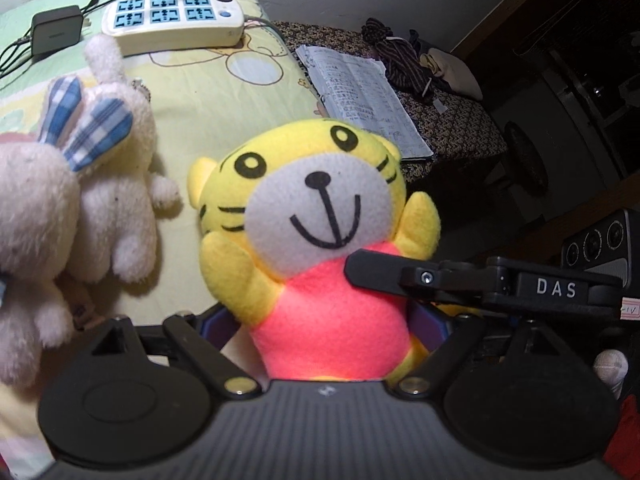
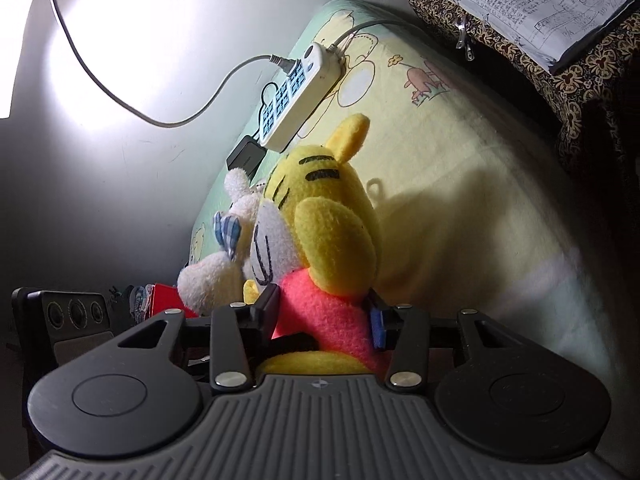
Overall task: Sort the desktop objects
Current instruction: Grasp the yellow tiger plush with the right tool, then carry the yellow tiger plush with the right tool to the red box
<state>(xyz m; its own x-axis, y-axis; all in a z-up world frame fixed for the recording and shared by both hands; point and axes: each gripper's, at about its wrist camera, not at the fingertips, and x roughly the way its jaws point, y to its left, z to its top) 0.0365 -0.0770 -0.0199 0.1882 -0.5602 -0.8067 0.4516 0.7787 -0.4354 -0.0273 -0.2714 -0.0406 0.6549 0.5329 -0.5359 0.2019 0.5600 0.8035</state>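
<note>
Both grippers, left [image 1: 328, 320] and right [image 2: 320, 318], clamped on tiger plush [image 1: 320, 216]; best moved together, clear of white rabbit [image 1: 116, 184].

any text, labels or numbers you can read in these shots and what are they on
"DAS": white letters on the black right gripper reaching across the tiger plush.
Open notebook: handwritten lines, too small to read.
Small white tag beside that gripper: marks cut off, unreadable.
Power strip: socket symbols only, no words.
Black adapter: faint print, unreadable.

Yellow tiger plush [image 1: 320, 216], pink-shirted, upright beside two white, seemingly lying rabbit plushes [image 1: 80, 184].
</note>
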